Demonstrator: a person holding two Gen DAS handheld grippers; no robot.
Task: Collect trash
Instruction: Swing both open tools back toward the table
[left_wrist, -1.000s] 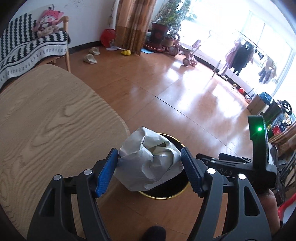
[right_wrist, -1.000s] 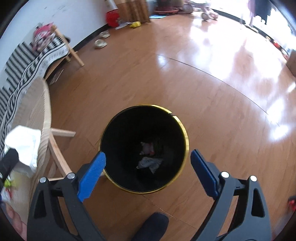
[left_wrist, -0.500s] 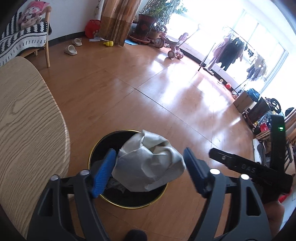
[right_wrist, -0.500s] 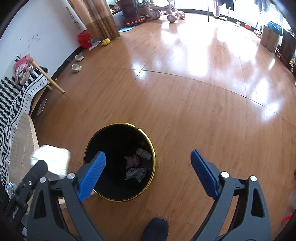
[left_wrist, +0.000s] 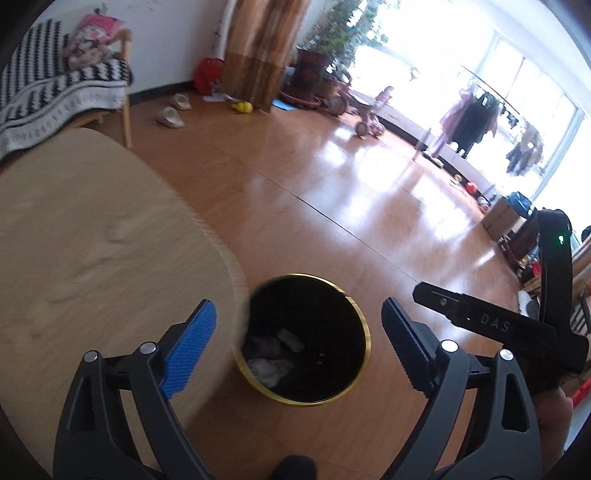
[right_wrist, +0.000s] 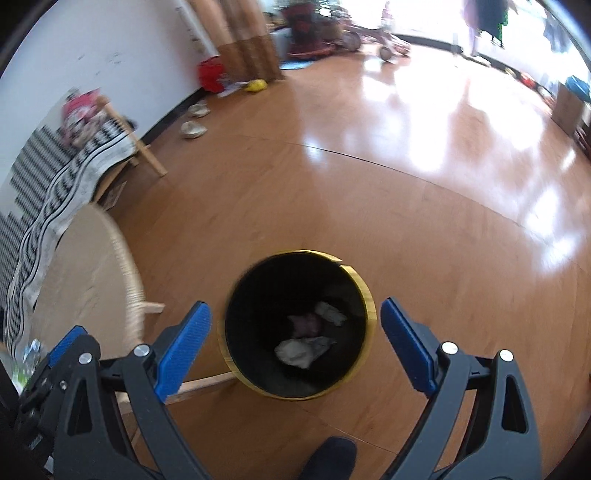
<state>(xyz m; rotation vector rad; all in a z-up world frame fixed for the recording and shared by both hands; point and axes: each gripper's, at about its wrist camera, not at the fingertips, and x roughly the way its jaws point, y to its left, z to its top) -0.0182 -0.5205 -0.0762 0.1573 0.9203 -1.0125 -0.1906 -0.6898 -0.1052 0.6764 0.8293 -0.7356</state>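
The left claw (left_wrist: 299, 339) hung with its blue pads spread wide and nothing between them; its jaws had just been opening. Directly beneath it stood the round black trash bin with a gold rim (left_wrist: 364, 325) on the glossy wooden floor (left_wrist: 332, 192), just to the right of the light oak table (left_wrist: 92, 240) with its rounded edge. The crumpled grey-white paper wad (right_wrist: 301, 350) lay at the bottom of the bin, near other scraps, a pinkish one and a pale one. The right claw (right_wrist: 295, 343) was likewise released and empty, poised over the same bin. Far off to the left, a black-and-white patterned blanket (left_wrist: 55, 92) draped a wooden-legged seat by the wall.
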